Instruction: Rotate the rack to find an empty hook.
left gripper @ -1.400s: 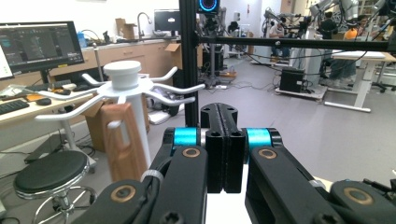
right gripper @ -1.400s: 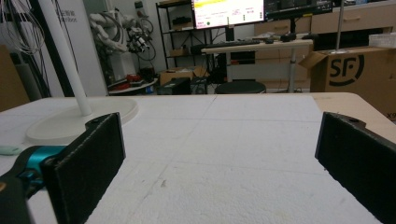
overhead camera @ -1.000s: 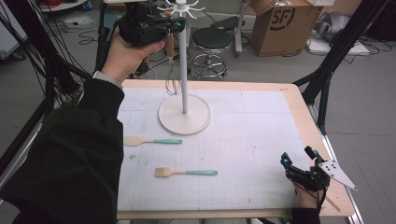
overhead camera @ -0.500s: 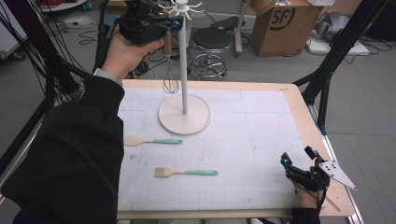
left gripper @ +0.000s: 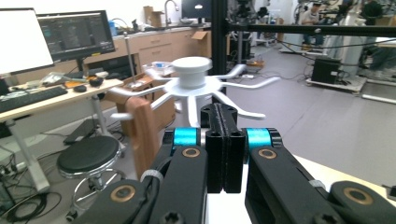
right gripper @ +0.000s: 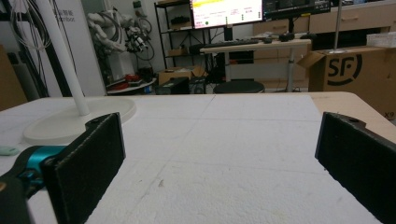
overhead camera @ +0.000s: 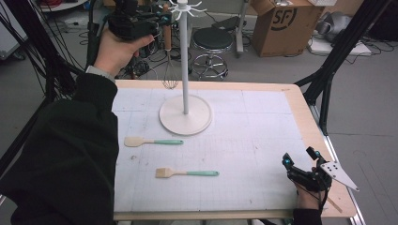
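1. Left gripper (overhead camera: 162,18) fingers (left gripper: 225,140) are pressing together, closed on nothing, held high beside the hook crown of the white stand (overhead camera: 185,70).
2. Whisk (overhead camera: 169,61) is hanging by its wooden handle from a stand hook, just beside those fingers.
3. Right gripper (overhead camera: 300,159) fingers (right gripper: 88,161) are standing wide open, resting low at the worktop (overhead camera: 291,108) near-right corner.
4. Spatula (overhead camera: 152,141) and brush (overhead camera: 187,173) are lying in front of the stand base.
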Action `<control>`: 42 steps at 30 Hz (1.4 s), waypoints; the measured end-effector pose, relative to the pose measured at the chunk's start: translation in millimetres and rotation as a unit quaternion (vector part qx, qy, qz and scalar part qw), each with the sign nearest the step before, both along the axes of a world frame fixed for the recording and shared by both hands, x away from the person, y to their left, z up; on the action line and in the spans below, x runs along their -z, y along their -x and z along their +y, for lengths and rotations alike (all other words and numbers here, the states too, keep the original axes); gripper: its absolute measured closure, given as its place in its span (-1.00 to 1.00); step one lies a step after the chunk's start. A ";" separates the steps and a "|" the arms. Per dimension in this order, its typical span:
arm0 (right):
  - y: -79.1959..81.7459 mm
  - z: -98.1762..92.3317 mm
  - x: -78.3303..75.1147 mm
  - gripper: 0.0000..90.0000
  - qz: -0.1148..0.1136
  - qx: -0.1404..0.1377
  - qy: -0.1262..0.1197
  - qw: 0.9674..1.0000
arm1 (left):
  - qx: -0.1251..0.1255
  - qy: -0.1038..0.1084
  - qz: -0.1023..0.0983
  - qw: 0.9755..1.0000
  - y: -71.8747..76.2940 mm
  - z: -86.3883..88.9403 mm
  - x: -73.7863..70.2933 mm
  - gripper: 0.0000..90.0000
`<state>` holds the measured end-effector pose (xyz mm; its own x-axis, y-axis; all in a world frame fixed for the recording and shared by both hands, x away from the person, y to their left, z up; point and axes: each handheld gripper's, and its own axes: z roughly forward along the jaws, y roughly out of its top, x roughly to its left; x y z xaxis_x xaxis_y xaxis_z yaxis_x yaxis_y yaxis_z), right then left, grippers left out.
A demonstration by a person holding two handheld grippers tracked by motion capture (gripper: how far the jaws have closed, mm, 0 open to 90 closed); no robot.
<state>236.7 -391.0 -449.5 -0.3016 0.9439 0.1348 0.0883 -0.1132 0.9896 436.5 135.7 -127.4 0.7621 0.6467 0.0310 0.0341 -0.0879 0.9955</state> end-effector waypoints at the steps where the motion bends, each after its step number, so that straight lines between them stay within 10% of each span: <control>1: -0.1 0.2 0.1 -0.99 0.000 0.001 0.000 1.000 | -0.003 0.000 0.000 1.000 -1.3 1.6 0.3 1.00; 20: 0.4 4.2 -1.6 -0.99 0.000 -0.003 0.001 1.000 | 0.033 -0.020 -0.022 0.999 25.9 -8.2 -6.7 1.00; 42: -0.5 1.5 -1.0 -0.99 -0.002 -0.002 0.004 1.000 | 0.004 -0.016 -0.016 1.000 7.6 -3.8 1.4 1.00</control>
<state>237.2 -389.5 -448.5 -0.3052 0.9440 0.1256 0.0839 -0.1047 0.9910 428.9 131.9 -128.8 0.7655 0.6389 0.0760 0.0015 -0.1198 0.9928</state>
